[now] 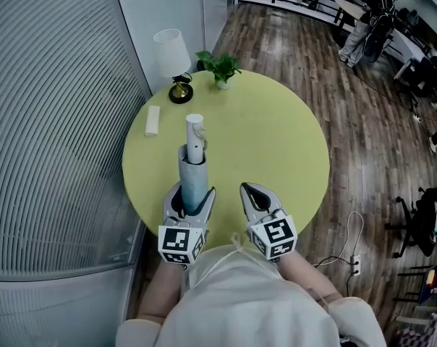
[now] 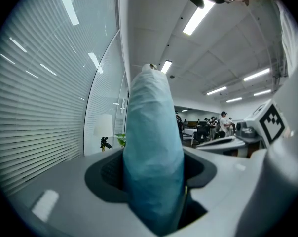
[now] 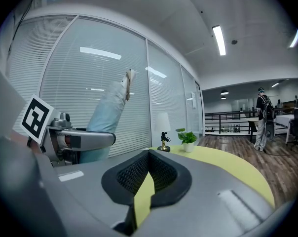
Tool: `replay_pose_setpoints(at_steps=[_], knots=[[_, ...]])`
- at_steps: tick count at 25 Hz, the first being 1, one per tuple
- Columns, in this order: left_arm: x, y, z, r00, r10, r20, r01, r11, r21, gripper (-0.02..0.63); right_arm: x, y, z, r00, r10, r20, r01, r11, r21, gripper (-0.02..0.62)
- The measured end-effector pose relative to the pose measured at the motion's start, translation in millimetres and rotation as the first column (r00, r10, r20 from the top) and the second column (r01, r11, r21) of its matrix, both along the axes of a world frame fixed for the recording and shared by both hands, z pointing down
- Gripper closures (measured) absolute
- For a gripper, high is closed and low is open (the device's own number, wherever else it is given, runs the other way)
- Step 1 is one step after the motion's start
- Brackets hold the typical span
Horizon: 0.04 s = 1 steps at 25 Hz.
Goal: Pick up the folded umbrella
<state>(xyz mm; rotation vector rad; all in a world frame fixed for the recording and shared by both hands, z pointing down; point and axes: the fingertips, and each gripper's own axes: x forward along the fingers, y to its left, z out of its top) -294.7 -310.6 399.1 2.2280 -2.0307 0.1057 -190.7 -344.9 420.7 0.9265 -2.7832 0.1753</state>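
Note:
The folded umbrella (image 1: 193, 173) is light blue with a white handle at its top. It stands nearly upright above the near edge of the round yellow-green table (image 1: 280, 139). My left gripper (image 1: 192, 194) is shut on its lower part, one jaw on each side. In the left gripper view the umbrella (image 2: 151, 147) fills the gap between the pads. My right gripper (image 1: 252, 191) sits just to the right, jaws together with nothing between them. The right gripper view shows the umbrella (image 3: 109, 105) tilted, held in the left gripper (image 3: 80, 139), and its own jaws (image 3: 145, 184) closed to a thin slit.
A white-shaded lamp (image 1: 173, 60), a small potted plant (image 1: 220, 67) and a flat white object (image 1: 153, 120) stand at the table's far left. A glass wall with blinds runs along the left. A power strip (image 1: 354, 262) lies on the wood floor at right. People stand far back.

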Motion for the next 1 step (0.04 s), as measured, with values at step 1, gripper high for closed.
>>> replay_pose_setpoints(at_steps=[1], knots=[[-0.9,-0.6,0.0,1.0,0.002,0.002,-0.002,1.0,0.0,0.316,-1.7,-0.3,0.1,1.0,0.0,-0.001,0.0,1.0,0.0,0.597]])
